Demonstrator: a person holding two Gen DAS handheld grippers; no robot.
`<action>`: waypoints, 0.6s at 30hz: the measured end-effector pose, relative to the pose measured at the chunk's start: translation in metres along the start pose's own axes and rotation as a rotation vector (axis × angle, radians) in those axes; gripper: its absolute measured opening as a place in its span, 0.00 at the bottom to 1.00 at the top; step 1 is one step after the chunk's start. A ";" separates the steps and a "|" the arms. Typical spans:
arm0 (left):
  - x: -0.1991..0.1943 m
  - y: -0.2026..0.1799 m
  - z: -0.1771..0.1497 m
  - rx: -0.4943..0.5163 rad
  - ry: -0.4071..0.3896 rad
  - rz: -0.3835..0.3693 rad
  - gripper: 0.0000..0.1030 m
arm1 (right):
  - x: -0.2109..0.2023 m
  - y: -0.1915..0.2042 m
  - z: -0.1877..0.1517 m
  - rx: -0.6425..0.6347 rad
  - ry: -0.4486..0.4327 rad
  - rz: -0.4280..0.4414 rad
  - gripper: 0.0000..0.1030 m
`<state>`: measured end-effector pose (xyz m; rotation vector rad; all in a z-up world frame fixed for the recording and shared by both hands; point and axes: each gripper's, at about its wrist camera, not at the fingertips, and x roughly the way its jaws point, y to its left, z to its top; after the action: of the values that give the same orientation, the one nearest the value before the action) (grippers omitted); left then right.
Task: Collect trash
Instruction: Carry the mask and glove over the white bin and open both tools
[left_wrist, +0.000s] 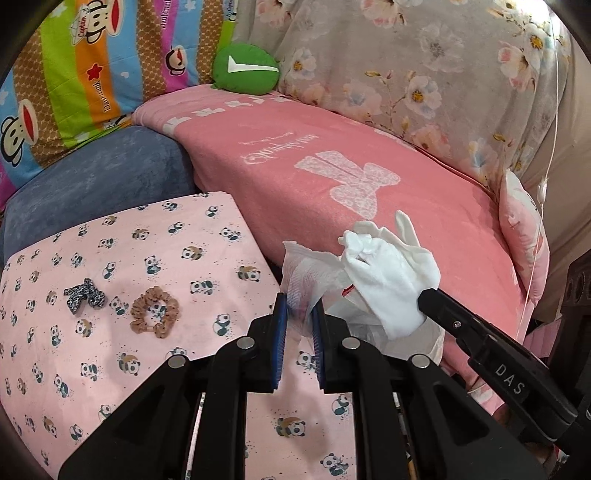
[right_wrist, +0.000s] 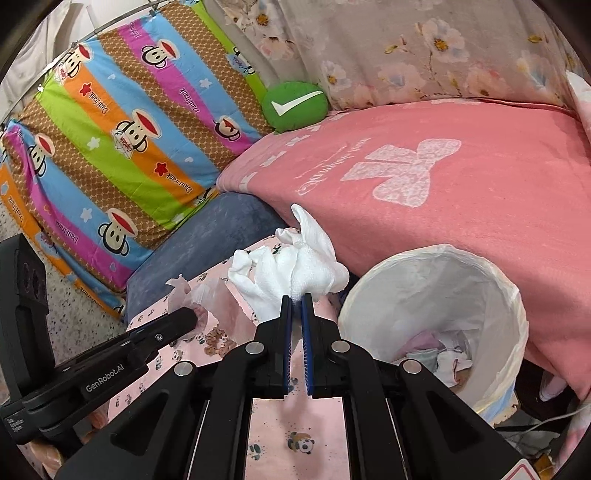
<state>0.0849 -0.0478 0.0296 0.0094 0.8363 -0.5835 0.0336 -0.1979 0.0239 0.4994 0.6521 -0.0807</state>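
Note:
My left gripper (left_wrist: 299, 308) is shut on a crumpled white tissue (left_wrist: 306, 269) that sticks up from its blue pads, above a table covered in pink panda cloth (left_wrist: 166, 240). To its right, the right gripper (left_wrist: 424, 301) is shut on a bundle of white cloth gloves (left_wrist: 388, 273). In the right wrist view the right gripper (right_wrist: 296, 301) pinches the gloves (right_wrist: 295, 266) by their lower edge. The left gripper (right_wrist: 194, 317) with the tissue (right_wrist: 192, 293) shows at the left. A round bin with a white liner (right_wrist: 495, 280) stands just right of the right gripper, with scraps at its bottom.
A brown scrunchie (left_wrist: 155, 312) and a black-and-white bow (left_wrist: 83, 295) lie on the panda cloth. Behind it are a blue cushion (left_wrist: 103, 177), a pink blanket (left_wrist: 332, 147), a green check-mark cushion (left_wrist: 245, 70) and a striped monkey-print sheet (right_wrist: 122, 140).

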 end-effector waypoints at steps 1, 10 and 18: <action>0.002 -0.006 0.000 0.010 0.003 -0.007 0.13 | -0.003 -0.008 0.000 0.011 -0.004 -0.008 0.07; 0.017 -0.048 0.003 0.076 0.032 -0.048 0.13 | -0.022 -0.060 0.002 0.078 -0.026 -0.061 0.07; 0.027 -0.074 0.004 0.114 0.054 -0.086 0.14 | -0.032 -0.092 0.000 0.119 -0.033 -0.094 0.07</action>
<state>0.0656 -0.1246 0.0296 0.0933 0.8579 -0.7138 -0.0124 -0.2813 0.0044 0.5804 0.6406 -0.2167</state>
